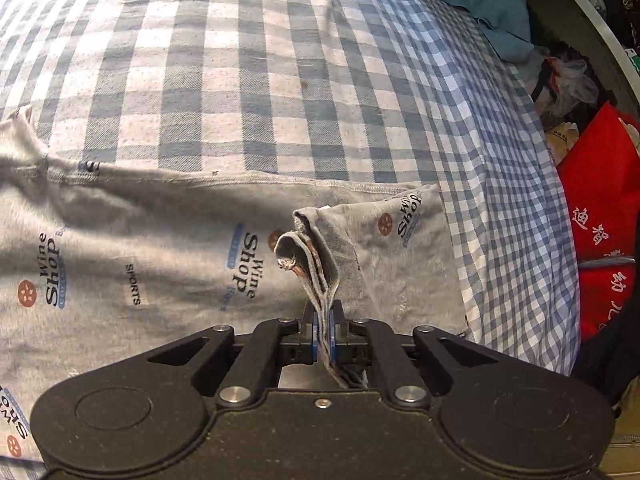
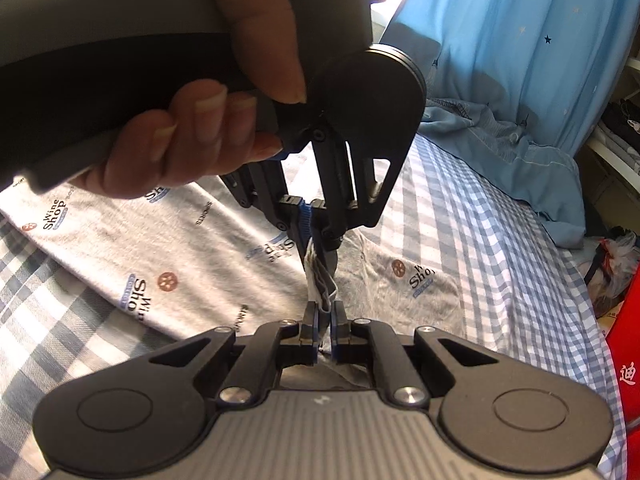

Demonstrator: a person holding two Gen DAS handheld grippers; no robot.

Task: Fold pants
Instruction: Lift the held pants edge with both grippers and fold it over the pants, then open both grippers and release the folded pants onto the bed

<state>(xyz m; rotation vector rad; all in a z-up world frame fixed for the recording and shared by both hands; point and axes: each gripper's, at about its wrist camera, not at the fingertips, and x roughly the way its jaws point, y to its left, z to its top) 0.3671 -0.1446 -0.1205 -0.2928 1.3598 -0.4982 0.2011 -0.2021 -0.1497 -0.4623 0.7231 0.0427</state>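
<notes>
The pants (image 1: 160, 248) lie across the checked bedsheet (image 1: 248, 80), spread flat from the left edge of the left wrist view toward the right. They are grey, printed with "Wine Shop" and "SPORTS" marks and small brown round badges. Their far edge, a stitched seam, runs level across the sheet.

My left gripper (image 1: 325, 312) is clamped hard on a bunched edge of the pants: several layers of grey cloth rise from between the blue pads (image 1: 316, 336) and curl over to the left. The jaws stand almost together, parted only by the cloth.

In the right wrist view, my left hand (image 2: 208, 120) wraps the handle of that same tool at the upper left, with its black body pointing down at the pinched cloth. Below it, my right gripper (image 2: 325, 312) is likewise closed on the pants, gripping the same raised fold from the near side. The two grippers sit just beside each other, tip facing tip, with the lifted cloth between them.

To the right of the pants, the bedsheet runs on to the bed's edge. A blue curtain with dark stars (image 2: 520, 40) hangs at the far right, with blue bedding (image 2: 520, 152) heaped beneath it. A red bag with white characters (image 1: 596, 208) lies beyond the right edge of the bed.
</notes>
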